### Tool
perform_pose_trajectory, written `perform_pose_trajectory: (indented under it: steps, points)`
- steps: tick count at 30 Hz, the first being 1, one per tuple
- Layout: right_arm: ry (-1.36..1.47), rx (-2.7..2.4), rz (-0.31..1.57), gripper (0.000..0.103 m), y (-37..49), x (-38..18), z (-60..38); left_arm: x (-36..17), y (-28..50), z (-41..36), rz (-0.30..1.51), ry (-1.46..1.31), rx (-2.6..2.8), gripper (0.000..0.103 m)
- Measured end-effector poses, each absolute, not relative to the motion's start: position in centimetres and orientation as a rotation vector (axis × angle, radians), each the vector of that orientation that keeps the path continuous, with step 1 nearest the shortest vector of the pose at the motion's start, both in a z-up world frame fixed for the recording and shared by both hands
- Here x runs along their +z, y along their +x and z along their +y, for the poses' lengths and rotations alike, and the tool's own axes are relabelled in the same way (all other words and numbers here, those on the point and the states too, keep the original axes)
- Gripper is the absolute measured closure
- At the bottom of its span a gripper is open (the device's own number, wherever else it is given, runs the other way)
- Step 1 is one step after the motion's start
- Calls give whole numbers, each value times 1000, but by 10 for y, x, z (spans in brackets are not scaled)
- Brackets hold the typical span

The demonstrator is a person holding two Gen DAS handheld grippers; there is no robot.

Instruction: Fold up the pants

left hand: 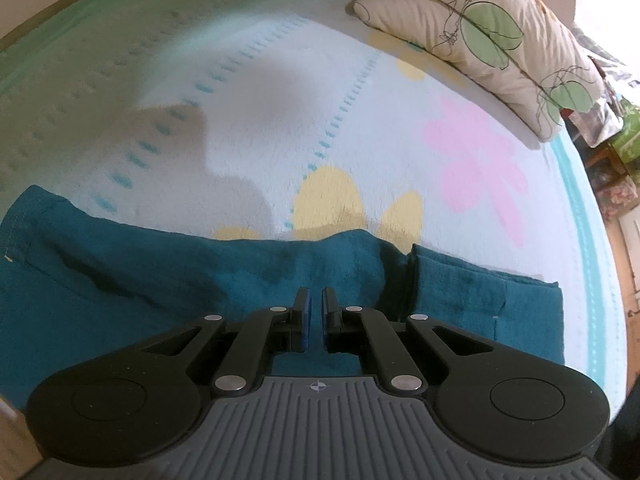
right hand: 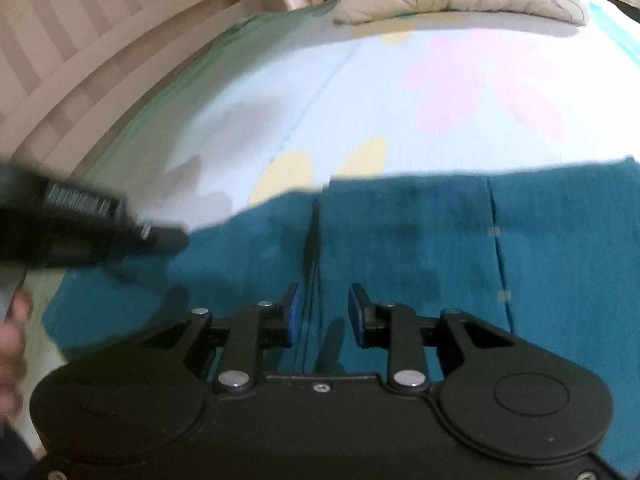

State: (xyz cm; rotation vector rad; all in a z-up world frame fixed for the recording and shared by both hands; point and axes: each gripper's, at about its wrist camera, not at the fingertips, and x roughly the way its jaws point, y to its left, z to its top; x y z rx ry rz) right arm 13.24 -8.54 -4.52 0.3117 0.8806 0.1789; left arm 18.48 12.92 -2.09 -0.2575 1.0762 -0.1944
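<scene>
Teal cloth fills the near ground under both sets of tongs: the pants (left hand: 168,280) lie flat on the bed (left hand: 260,120), their long axis running left to right across both views, not away from the cameras.

The left tongs (left hand: 315,312) hover low over the cloth with the blue pads drawn to a narrow gap and nothing between them. They stand just left of a raised seam or folded edge (left hand: 408,280), beyond which a further flat part of the cloth reaches to a squared end at the right.

The right tongs (right hand: 322,312) are spread wider, also empty, and straddle that same dark seam line (right hand: 314,248), which runs away from them toward the far edge of the cloth. This view is blurred, so whether the pads touch the cloth cannot be told. At its left the other gripper's body shows as a dark streak over the pants, so both hands sit close together near the middle of the garment.

Judging by this, the next fold turns on that seam: either end could be carried along the long axis over the middle, and the right tongs lie nearer it.

Beyond the pants the flowered bedspread (right hand: 360,92) lies bare up to a leaf-printed pillow (left hand: 492,28) at the far side.
</scene>
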Motion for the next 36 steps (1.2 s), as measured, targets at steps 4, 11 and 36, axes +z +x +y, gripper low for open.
perform_pose_trajectory:
  steps: [4, 11, 36]
  points:
    - [300, 238, 852, 79, 155, -42, -75, -21, 186, 131, 1078, -269, -194, 98]
    - [200, 138, 949, 94, 197, -69, -58, -24, 189, 132, 1083, -277, -199, 98]
    - [278, 148, 1089, 63, 102, -76, -83, -33, 191, 143, 1072, -243, -100, 83]
